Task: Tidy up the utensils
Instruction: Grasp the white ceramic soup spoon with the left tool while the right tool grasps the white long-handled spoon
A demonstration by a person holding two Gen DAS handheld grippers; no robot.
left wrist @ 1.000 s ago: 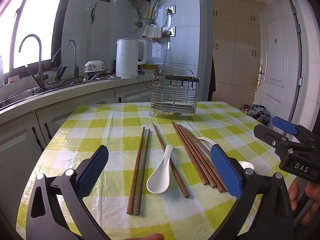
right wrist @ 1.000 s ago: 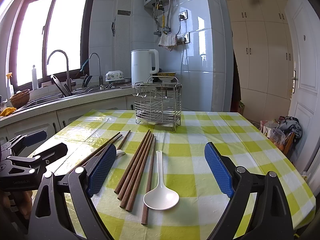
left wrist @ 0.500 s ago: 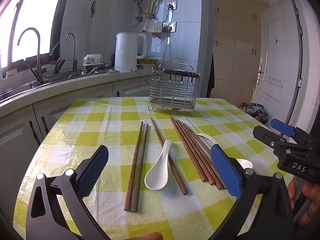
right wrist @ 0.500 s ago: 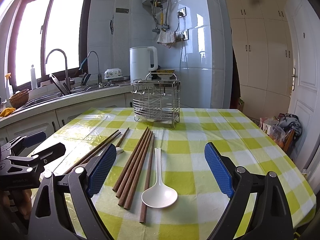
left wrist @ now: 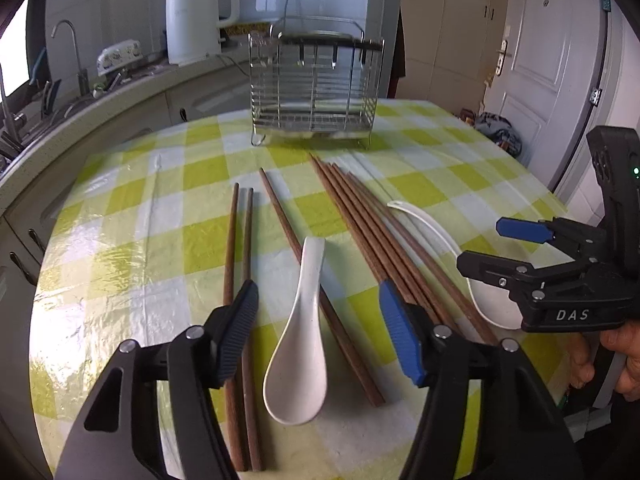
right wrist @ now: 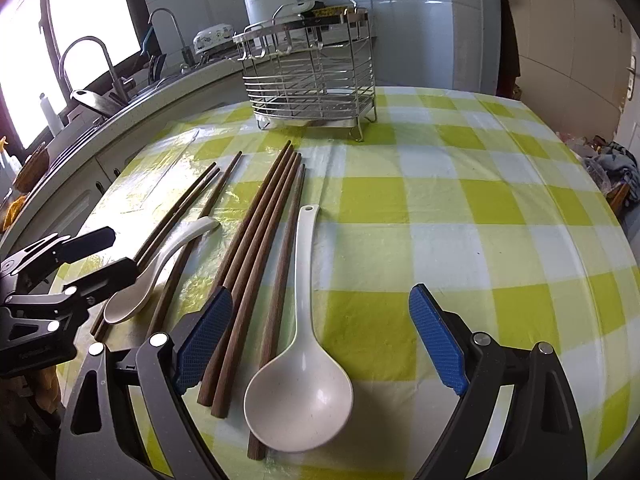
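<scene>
A wire utensil rack [left wrist: 314, 94] stands empty at the far side of the checked table; it also shows in the right wrist view [right wrist: 310, 80]. Several brown chopsticks [left wrist: 360, 236] lie in front of it, with a pair [left wrist: 236, 280] further left. My left gripper [left wrist: 320, 336] is open, low over a short white spoon [left wrist: 298, 356]. My right gripper [right wrist: 320, 344] is open, low over a long white ladle [right wrist: 300, 392]. The ladle also shows in the left wrist view [left wrist: 440, 236] under the right gripper [left wrist: 516, 248].
A white kettle [left wrist: 194, 12] stands on the counter behind the rack. A sink with taps [right wrist: 100, 60] runs along the left. A white door [left wrist: 548, 56] is at the right. The green and white tablecloth [right wrist: 460, 208] spreads to the right.
Both grippers have dropped and moved forward toward the table. The left jaws now straddle the short spoon, the right jaws the ladle. No utensil has moved.
</scene>
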